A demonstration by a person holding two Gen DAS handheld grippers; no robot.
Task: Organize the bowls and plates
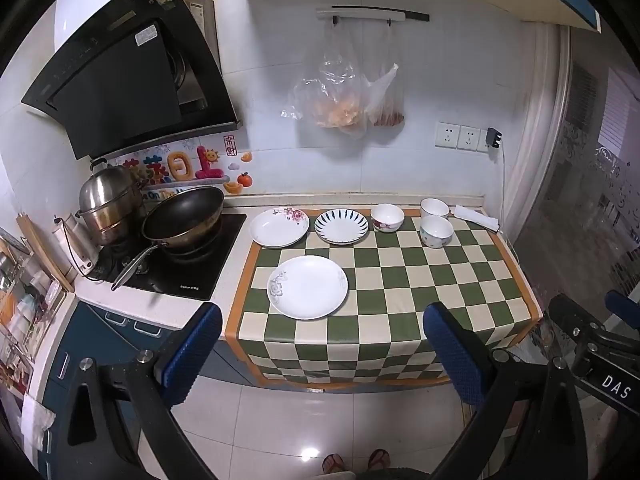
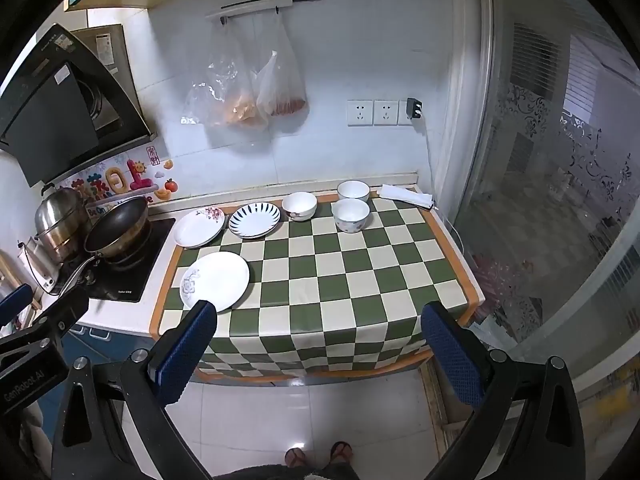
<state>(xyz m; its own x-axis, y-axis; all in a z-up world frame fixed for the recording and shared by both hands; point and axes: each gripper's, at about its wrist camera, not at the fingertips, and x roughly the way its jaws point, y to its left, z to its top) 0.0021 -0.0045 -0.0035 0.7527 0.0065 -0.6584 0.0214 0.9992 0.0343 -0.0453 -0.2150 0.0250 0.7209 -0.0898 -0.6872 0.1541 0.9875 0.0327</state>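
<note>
1. Left wrist view: your left gripper (image 1: 322,344) hangs above the floor in front of the counter, its blue fingers (image 1: 192,350) spread wide with nothing between them.
2. On the green-and-cream checkered cloth (image 1: 400,280) lies a white plate with a grey flower (image 1: 307,287), nearest you at the cloth's left side.
3. Along the back edge, from left to right: a plate with pink flowers (image 1: 279,227), a blue-striped plate (image 1: 341,226) just beside it, then a flowered bowl (image 1: 387,218).
4. Further right stand two more bowls close together, a rear bowl (image 1: 434,208) and a front bowl (image 1: 436,231), with a folded white cloth (image 1: 476,216) just beyond them.
5. To the left of the cloth, a wok (image 1: 184,218) and a steel steamer pot (image 1: 106,208) sit on the black cooktop (image 1: 192,268).
6. Your right gripper (image 1: 600,344) shows at the right edge; you cannot tell from here how its fingers stand.
7. Right wrist view: your right gripper (image 2: 320,346) also hangs before the counter, fingers (image 2: 452,354) spread apart and holding nothing.
8. The grey-flower plate (image 2: 215,280) lies just past the left fingertip; the other two plates and three bowls line the back.
9. Two plastic bags (image 2: 248,92) hang on the wall above.
</note>
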